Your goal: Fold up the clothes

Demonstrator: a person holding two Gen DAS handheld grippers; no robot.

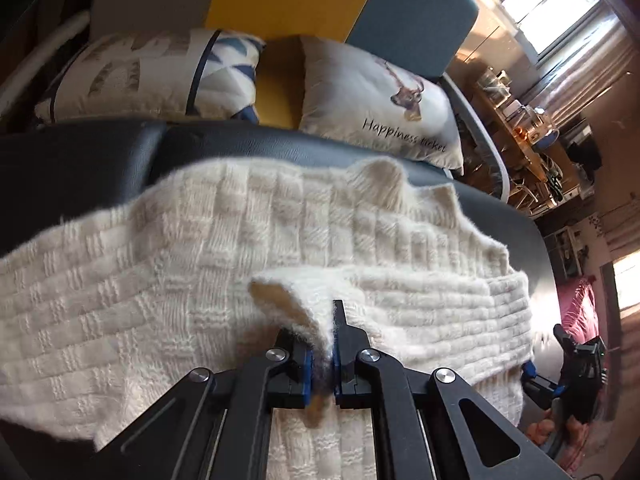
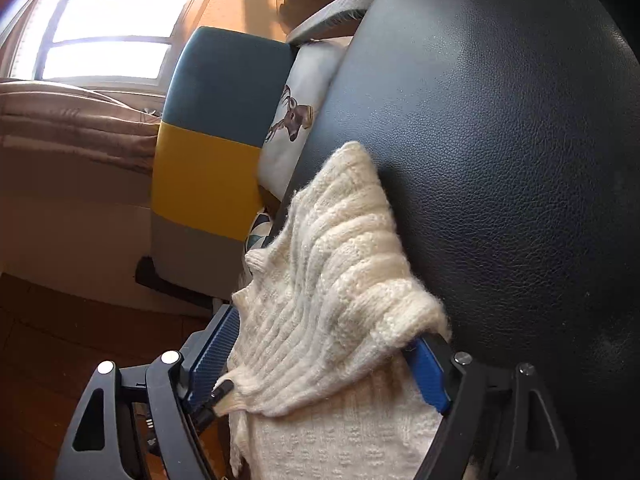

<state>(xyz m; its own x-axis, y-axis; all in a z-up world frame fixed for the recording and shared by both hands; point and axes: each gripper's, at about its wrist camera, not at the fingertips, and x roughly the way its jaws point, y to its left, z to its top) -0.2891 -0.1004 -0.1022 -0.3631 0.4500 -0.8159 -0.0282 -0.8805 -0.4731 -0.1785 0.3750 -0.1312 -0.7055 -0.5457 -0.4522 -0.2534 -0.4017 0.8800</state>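
A cream knitted sweater (image 1: 248, 240) lies spread across a dark leather seat (image 1: 80, 160), the left gripper (image 1: 322, 344) pinched nearly closed on a raised fold of its near edge. Only the left wrist view takes in the deer-print cushion (image 1: 372, 100) and patterned cushion (image 1: 152, 76) behind, with the right gripper (image 1: 560, 376) at the sweater's far end. The right wrist view shows that gripper's jaws spread wide, bunched knit lying between its blue pads (image 2: 430, 372), and wooden floor (image 2: 60, 340) beside the seat

Left tool (image 1: 323, 344) clamped; right tool (image 2: 320, 364) spread.
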